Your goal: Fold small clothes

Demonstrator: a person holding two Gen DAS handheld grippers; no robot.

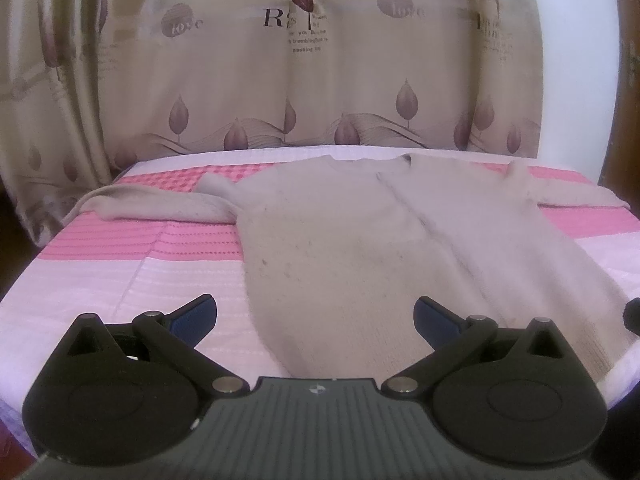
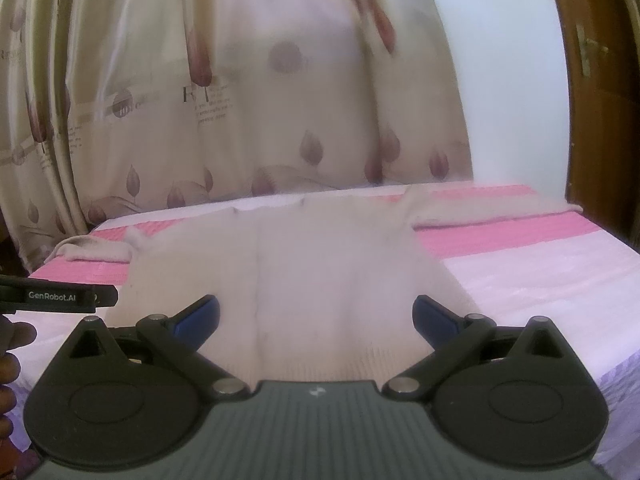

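While both sets of jaws stand fully spread with nothing between them, no fold is yet begun. The left gripper [image 1: 316,318] and right gripper [image 2: 316,318] are held above the near hem of the cream sweater [image 1: 340,240], which lies flat ahead of the jaws on the pink striped cover [image 1: 120,280], its sleeves stretched out to either side. The step in hand is judged to be the approach; next, a sleeve or a hem corner must be pinched by each gripper.
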